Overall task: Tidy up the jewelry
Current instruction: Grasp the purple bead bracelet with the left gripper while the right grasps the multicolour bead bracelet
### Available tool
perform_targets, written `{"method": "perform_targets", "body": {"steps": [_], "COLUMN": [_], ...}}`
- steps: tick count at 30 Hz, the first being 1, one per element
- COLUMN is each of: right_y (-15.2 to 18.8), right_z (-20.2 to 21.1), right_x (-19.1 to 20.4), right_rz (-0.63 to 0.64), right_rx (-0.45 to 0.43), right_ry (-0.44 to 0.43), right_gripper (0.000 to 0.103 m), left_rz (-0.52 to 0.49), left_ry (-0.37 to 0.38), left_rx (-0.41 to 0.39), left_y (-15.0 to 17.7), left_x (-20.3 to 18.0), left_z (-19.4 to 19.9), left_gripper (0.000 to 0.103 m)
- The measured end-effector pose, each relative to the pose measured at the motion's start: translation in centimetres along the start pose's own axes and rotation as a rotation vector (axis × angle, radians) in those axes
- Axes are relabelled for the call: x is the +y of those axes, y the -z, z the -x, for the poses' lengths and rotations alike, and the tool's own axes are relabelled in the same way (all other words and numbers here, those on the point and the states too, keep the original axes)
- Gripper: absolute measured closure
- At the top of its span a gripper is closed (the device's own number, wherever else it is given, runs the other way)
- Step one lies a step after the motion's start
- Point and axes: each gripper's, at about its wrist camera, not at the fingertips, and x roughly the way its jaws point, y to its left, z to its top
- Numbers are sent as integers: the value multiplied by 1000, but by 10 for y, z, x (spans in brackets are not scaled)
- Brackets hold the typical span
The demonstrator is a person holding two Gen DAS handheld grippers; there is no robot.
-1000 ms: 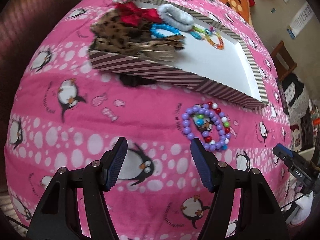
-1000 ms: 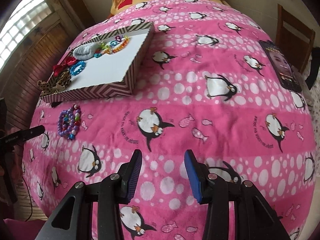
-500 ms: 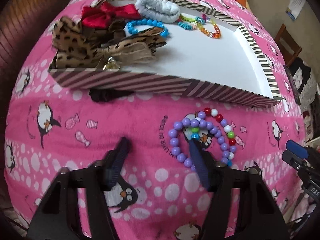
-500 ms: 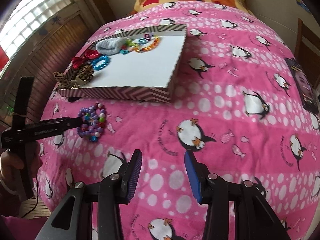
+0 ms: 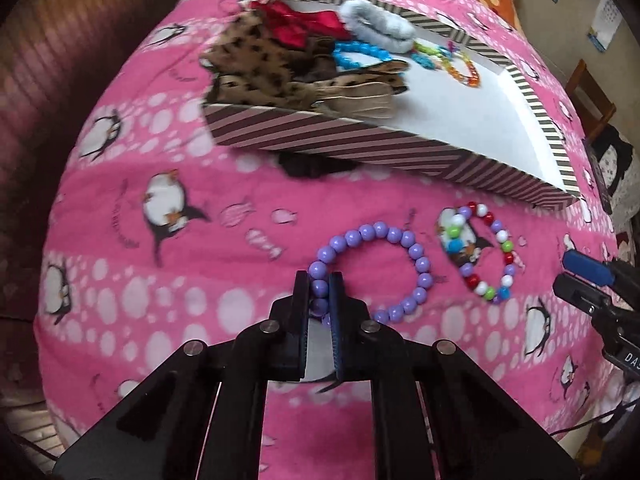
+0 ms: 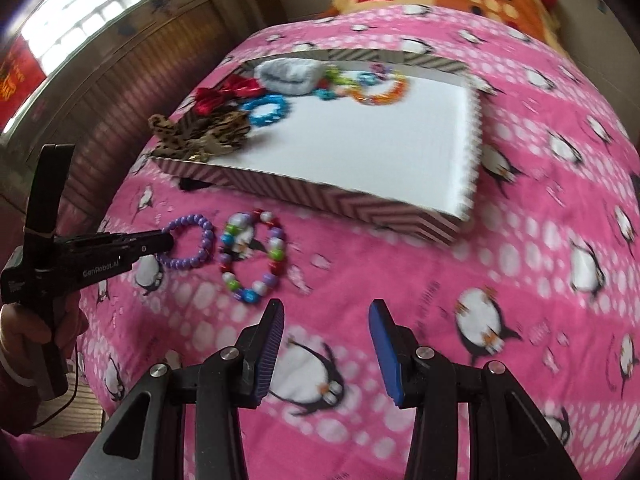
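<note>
**Left tongs clamp the purple bracelet, now pulled clear of its neighbour**

The purple bracelet (image 5: 372, 272) lies on the pink blanket (image 5: 160, 280) in front of the striped box (image 5: 360, 144), and the left gripper (image 5: 319, 300) is closing on its near-left arc: beads sit between the two pads, which press them from both sides. A second ago those jaws stood wide and empty above the blanket, and the purple ring lay tangled over the mixed-colour bracelet (image 5: 482, 252). Now the two rings lie side by side, just apart, so the purple one looks ready to lift alone, without dragging the other.

The right gripper (image 6: 326, 320) has drifted in toward the mixed bracelet since then; its jaws are unchanged, part open with nothing between them, hovering just short of that ring. I judge it is lining up for the second pick.

The box holds a leopard bow (image 5: 280, 76), a red bow (image 5: 300, 24), a grey scrunchie (image 5: 376, 26), a blue bracelet (image 5: 356, 54) and an orange one (image 5: 464, 70), all crowded at its far-left end. Its white floor (image 5: 460, 120) toward the right is bare, giving plenty of room to drop into. The near wall stands between bracelet and floor, so the lift must clear that rim. A dark item (image 5: 312, 166) pokes out from under the wall, off the likely path.
</note>
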Motion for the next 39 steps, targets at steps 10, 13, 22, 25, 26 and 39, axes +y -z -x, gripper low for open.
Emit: {"method": "perform_targets", "body": {"steps": [10,13,22,25,26,39], "right_y": [-29,-32,-35,-35,-35,-29], "right_z": [-47,-57,-64,-62,-61,-27], "right_x": [41,44,43,36,34,36], "right_rz": [104,122,160,144,137,150], "right_rx": [12,20,-4,-8,-8,-52], "right_ry": [-10,6,40,26,21,-9], "right_gripper": [61,61,84,92,94,94], "left_rz": [24,30,25,24,21,51], "left_ry": [-17,-21,-11,-21,-24,44], "left_rx": [-2,4,19,12,8,-14], "left_y": [5,4,-1,-1,-2,1], "left_x": [5,5,-4,-9,-11,-2], "left_z": [2,0,-8,-10,-11,-4], "left_gripper": [95,95,67,65,65,95]}}
